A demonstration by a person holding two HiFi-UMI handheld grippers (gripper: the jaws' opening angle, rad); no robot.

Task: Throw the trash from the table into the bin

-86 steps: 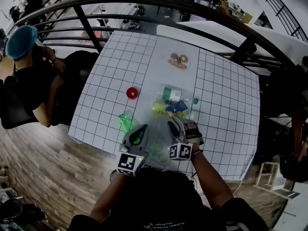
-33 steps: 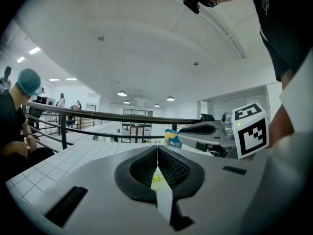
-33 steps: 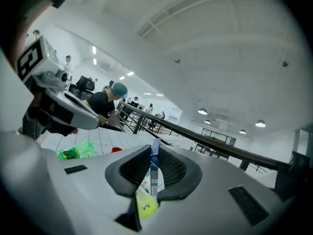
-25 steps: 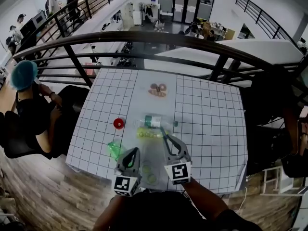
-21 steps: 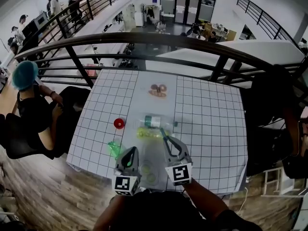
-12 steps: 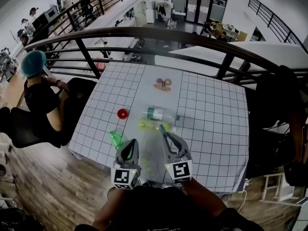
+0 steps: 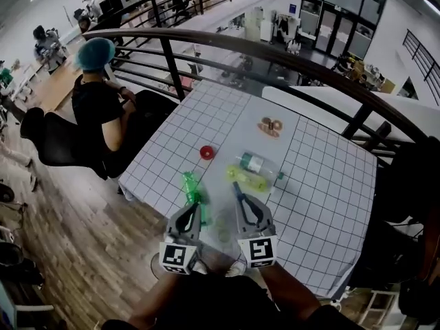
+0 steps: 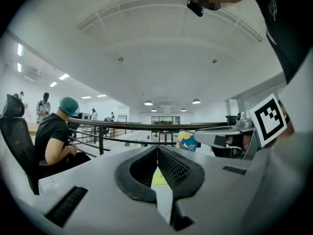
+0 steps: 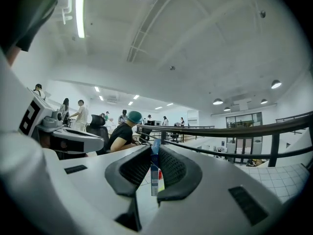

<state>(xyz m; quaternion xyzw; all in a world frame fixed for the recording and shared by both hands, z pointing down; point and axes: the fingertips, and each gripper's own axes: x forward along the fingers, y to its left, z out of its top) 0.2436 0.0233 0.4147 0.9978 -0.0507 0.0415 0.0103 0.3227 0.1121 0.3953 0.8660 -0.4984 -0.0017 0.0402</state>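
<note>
My left claw (image 8: 157,153) is closed tight, its 2 jaws meeting edge to edge with nothing between the pads. My right claw (image 9: 155,153) is clamped on a thin blue wrapper (image 9: 154,173), which stands on edge between the pads, blue at the top with white and yellow print lower down. In the left gripper view the same wrapper pokes out past the right claw's tip. Both claws point level, side by side, over the near edge of the bench (image 7: 323,184), a white top ruled with a dark grid.

The other trash lies on the bench:
- A green bottle (image 7: 190,186) lies just beyond the left claw, close to the bench's near left edge.
- A yellow-green bottle (image 7: 247,178) lies on its side ahead of the right claw.
- A clear bottle (image 7: 258,164) with a green label lies just behind the yellow-green bottle. I cannot tell whether the 2 touch.
- A small red round thing (image 7: 207,152) sits to their left, apart from them.
- A packet (image 7: 271,126) holding brown rings lies farther back, near the middle of the bench.

A dark railing (image 7: 275,53) curves behind the bench. At the bench's left side a person (image 7: 96,98) in a teal cap and dark shirt sits on a black chair (image 7: 48,139).
</note>
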